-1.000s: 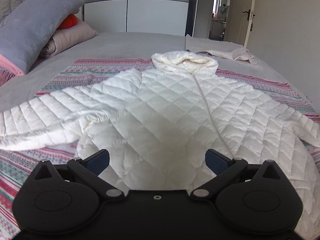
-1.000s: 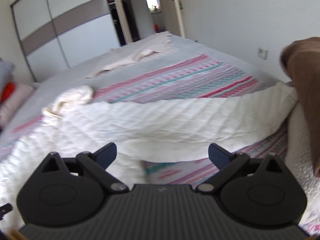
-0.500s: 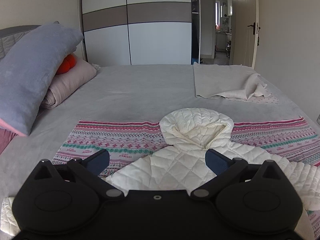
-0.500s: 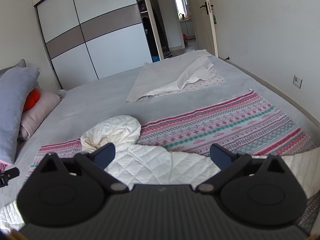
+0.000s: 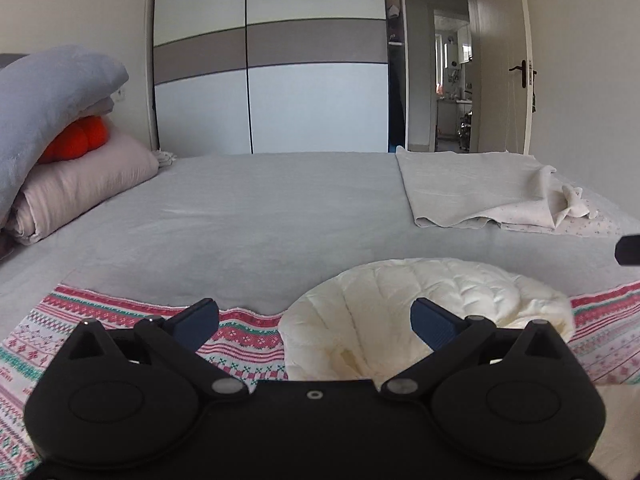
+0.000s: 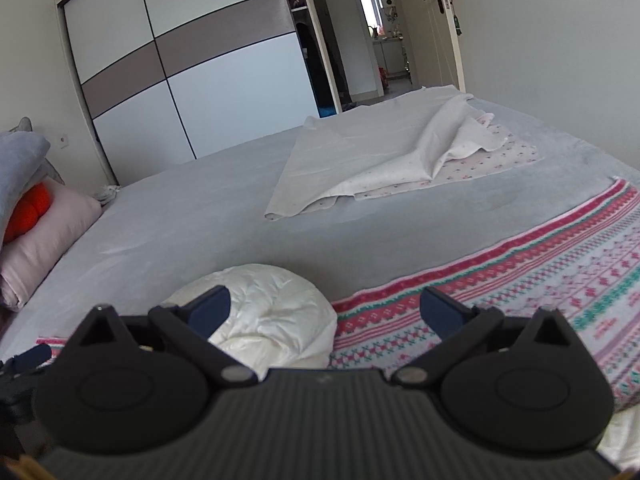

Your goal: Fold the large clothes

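A white quilted hooded jacket lies on a striped patterned blanket (image 5: 240, 336) on the bed. Only its hood (image 5: 420, 312) shows in the left wrist view, and it also shows in the right wrist view (image 6: 272, 312); the body and sleeves are hidden below both gripper bodies. My left gripper (image 5: 314, 320) is open and empty, above the hood's left side. My right gripper (image 6: 326, 308) is open and empty, above the hood's right edge and the blanket (image 6: 540, 280).
A grey bed sheet (image 5: 260, 216) stretches beyond the blanket. A rumpled pale cloth (image 6: 392, 152) lies far right. Stacked pillows with an orange object (image 5: 72, 140) sit at the left. A wardrobe (image 5: 272, 80) and an open door (image 6: 380, 40) stand behind.
Both views have tilted up and moved toward the hood. The jacket's body and sleeves, visible a second ago, have dropped out of sight. Both grippers stay open.
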{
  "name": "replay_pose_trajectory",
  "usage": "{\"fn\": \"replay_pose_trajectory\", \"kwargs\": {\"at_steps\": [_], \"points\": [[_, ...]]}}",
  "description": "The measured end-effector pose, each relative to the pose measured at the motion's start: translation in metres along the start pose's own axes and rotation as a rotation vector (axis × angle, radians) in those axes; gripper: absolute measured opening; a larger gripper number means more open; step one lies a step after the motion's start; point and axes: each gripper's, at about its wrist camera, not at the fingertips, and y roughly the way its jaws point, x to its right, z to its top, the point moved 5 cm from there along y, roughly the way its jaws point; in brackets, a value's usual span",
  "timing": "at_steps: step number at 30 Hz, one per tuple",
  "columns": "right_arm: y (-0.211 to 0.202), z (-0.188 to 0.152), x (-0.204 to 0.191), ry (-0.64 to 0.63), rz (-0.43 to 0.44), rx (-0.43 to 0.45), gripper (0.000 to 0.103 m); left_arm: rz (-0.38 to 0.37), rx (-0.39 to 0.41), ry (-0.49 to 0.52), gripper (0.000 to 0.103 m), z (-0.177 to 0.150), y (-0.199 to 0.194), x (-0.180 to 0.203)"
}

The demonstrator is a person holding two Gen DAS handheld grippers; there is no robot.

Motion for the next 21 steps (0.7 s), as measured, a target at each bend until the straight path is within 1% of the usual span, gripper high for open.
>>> {"fn": "replay_pose_trajectory", "kwargs": {"at_steps": [2,3,4,5,6,7,8,9,10,11,13,14,15,16,17,18,19,20,21], "points": [[0.026,-0.015,-0.002,-0.013,0.019,0.014,0.103,0.016,0.025,0.047,0.103,-0.022,0.018,-0.002],[0.038,-0.024,-0.005,-0.029,0.035,0.019,0.103,0.010,0.001,0.047,0.103,-0.031,0.026,-0.005],[0.048,-0.033,-0.007,-0.047,0.051,0.022,0.103,-0.019,-0.041,0.020,0.103,-0.037,0.032,-0.008],[0.057,-0.043,-0.010,-0.071,0.068,0.023,0.103,-0.060,-0.061,-0.001,0.103,-0.038,0.033,-0.011],[0.066,-0.053,-0.012,-0.097,0.080,0.020,0.103,-0.112,-0.064,-0.015,0.103,-0.037,0.031,-0.013],[0.072,-0.062,-0.013,-0.119,0.087,0.013,0.103,-0.168,-0.076,-0.010,0.103,-0.036,0.029,-0.012],[0.079,-0.071,-0.015,-0.134,0.089,-0.011,0.103,-0.211,-0.108,0.015,0.103,-0.039,0.029,-0.009],[0.085,-0.076,-0.016,-0.140,0.089,-0.047,0.103,-0.236,-0.152,0.046,0.103,-0.043,0.032,-0.006],[0.088,-0.078,-0.016,-0.140,0.092,-0.077,0.103,-0.242,-0.197,0.063,0.103,-0.048,0.036,-0.004],[0.089,-0.078,-0.017,-0.129,0.095,-0.084,0.103,-0.235,-0.218,0.054,0.103,-0.050,0.039,-0.005],[0.090,-0.077,-0.009,-0.086,0.089,-0.089,0.102,-0.237,-0.212,0.013,0.103,-0.051,0.037,-0.009],[0.092,-0.078,-0.005,-0.063,0.082,-0.104,0.096,-0.227,-0.201,-0.006,0.102,-0.051,0.035,-0.013],[0.094,-0.078,0.000,-0.041,0.075,-0.110,0.093,-0.211,-0.192,-0.020,0.102,-0.050,0.034,-0.016],[0.094,-0.078,0.002,-0.029,0.071,-0.102,0.085,-0.196,-0.184,-0.030,0.102,-0.049,0.033,-0.019],[0.091,-0.077,0.004,-0.026,0.064,-0.090,0.069,-0.184,-0.173,-0.038,0.097,-0.048,0.032,-0.022],[0.090,-0.077,0.005,-0.026,0.066,-0.083,0.059,-0.181,-0.169,-0.043,0.089,-0.048,0.034,-0.025],[0.088,-0.078,0.005,-0.021,0.087,-0.077,0.039,-0.177,-0.169,-0.048,0.084,-0.048,0.034,-0.026],[0.087,-0.079,0.006,-0.013,0.116,-0.078,0.030,-0.174,-0.169,-0.046,0.066,-0.048,0.034,-0.026],[0.085,-0.079,0.006,-0.010,0.122,-0.077,0.028,-0.177,-0.166,-0.045,0.047,-0.048,0.034,-0.026]]}}
